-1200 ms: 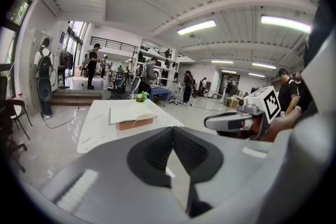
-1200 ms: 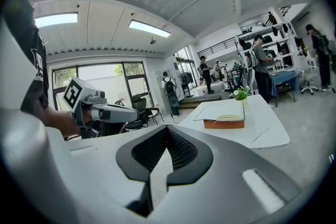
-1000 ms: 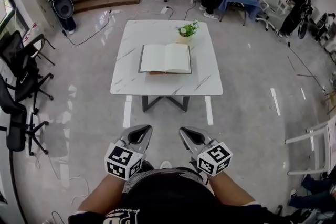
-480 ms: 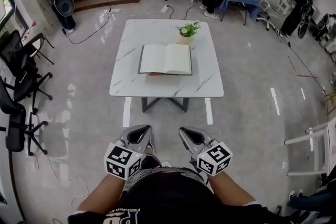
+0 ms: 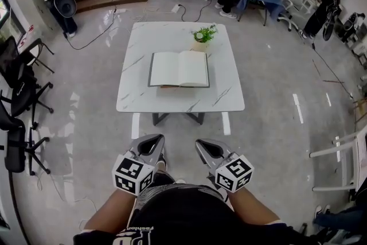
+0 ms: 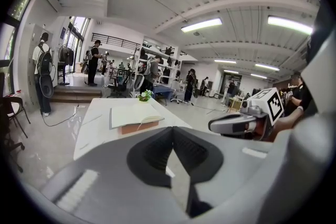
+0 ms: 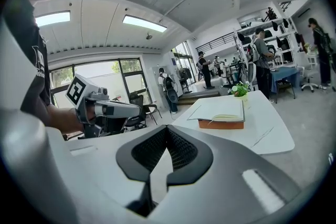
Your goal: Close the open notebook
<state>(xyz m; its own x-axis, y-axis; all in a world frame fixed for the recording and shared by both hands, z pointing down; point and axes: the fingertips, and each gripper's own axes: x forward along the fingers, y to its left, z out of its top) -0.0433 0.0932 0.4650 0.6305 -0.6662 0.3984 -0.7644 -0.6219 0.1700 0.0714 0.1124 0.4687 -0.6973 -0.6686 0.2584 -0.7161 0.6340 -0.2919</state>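
An open notebook (image 5: 179,69) lies flat on a brown base in the middle of a white marble table (image 5: 143,97); it also shows in the left gripper view (image 6: 131,114) and the right gripper view (image 7: 220,110). My left gripper (image 5: 156,139) and right gripper (image 5: 200,142) hang side by side over the floor, well short of the table's near edge. Both are shut and hold nothing, and their tips meet in their own views (image 6: 172,128) (image 7: 166,127).
A small potted plant (image 5: 202,36) stands just behind the notebook's right page. Black office chairs (image 5: 17,117) line the left side. A white rack (image 5: 344,152) stands at the right. People and desks fill the far end of the room.
The table and notebook have come slightly nearer in the head view. Both grippers have advanced with the person towards the table and stay shut.
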